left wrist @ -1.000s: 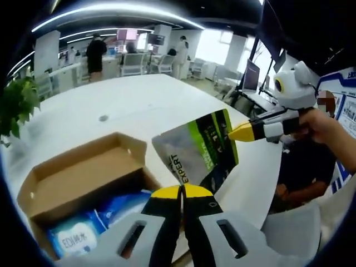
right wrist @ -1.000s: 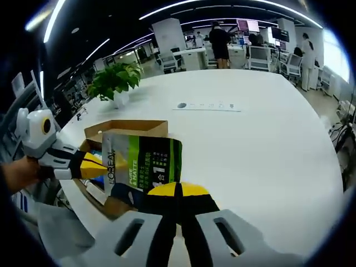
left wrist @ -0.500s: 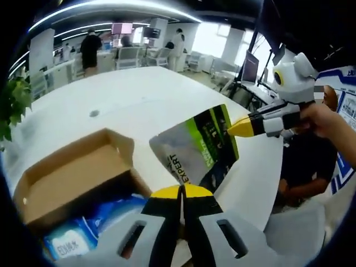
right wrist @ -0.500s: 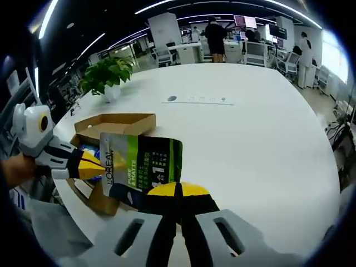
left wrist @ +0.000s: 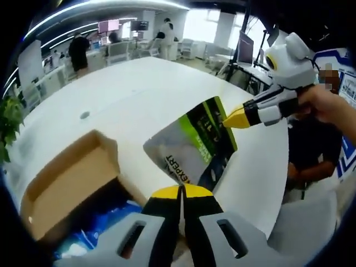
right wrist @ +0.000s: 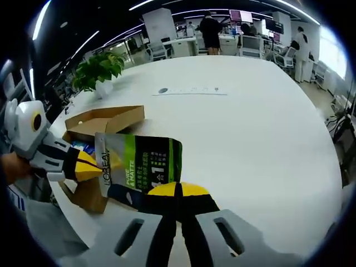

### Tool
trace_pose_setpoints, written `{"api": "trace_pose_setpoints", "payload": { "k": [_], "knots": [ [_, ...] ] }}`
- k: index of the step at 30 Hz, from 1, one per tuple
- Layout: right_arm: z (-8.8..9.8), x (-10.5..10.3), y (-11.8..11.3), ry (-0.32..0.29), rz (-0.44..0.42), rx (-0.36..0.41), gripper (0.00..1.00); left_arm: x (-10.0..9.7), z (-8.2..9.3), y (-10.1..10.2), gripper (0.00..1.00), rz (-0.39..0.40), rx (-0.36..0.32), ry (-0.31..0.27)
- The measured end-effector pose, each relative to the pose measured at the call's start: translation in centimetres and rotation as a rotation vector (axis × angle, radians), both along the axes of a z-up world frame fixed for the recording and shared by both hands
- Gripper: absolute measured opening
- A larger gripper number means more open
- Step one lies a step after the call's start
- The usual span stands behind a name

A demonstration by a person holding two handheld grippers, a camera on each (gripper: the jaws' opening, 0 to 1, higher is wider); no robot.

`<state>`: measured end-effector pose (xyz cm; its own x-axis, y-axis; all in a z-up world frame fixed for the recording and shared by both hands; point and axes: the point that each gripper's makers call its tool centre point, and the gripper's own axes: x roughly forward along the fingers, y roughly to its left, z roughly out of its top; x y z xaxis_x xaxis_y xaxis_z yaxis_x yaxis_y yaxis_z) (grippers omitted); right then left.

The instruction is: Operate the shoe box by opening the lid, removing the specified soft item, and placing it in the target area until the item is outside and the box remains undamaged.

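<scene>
A: Left gripper view: where's the pouch point(left wrist: 192, 147) sitting?
B: Between both grippers, at 1 o'clock from box point(left wrist: 72, 178), above table point(left wrist: 133, 94).
A: Jaws?
B: Left gripper point(left wrist: 181, 192) & right gripper point(right wrist: 178, 189) both pinching pouch edges, jaws closed.

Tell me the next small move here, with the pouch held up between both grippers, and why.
Probably carry the green and silver pouch sideways over the bare white table and lower it there. Both the left gripper and right gripper are shut on its opposite edges, it hangs clear of the open cardboard box, and nothing lies on that stretch of table.
</scene>
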<state>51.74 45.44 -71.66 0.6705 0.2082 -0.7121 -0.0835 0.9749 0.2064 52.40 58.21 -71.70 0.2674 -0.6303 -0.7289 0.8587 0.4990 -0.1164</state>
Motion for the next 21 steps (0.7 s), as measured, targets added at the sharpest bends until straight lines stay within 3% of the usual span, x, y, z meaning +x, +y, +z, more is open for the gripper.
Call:
{"api": "trace_pose_setpoints", "payload": {
  "k": [7, 16, 21],
  "knots": [
    [-1.1, 0.3, -0.5, 0.011, -0.007, 0.004, 0.00, 0.2, -1.3, -0.5, 0.00, -0.103, 0.103, -0.052],
    [-2.2, 0.7, -1.3, 0.020, -0.016, -0.002, 0.00, 0.3, -2.5, -1.4, 0.00, -0.170, 0.163, -0.068],
    [-3.1, 0.7, -1.5, 0.027, -0.015, -0.002, 0.00, 0.4, -3.4, -1.5, 0.00, -0.232, 0.226, -0.109]
  ]
}}
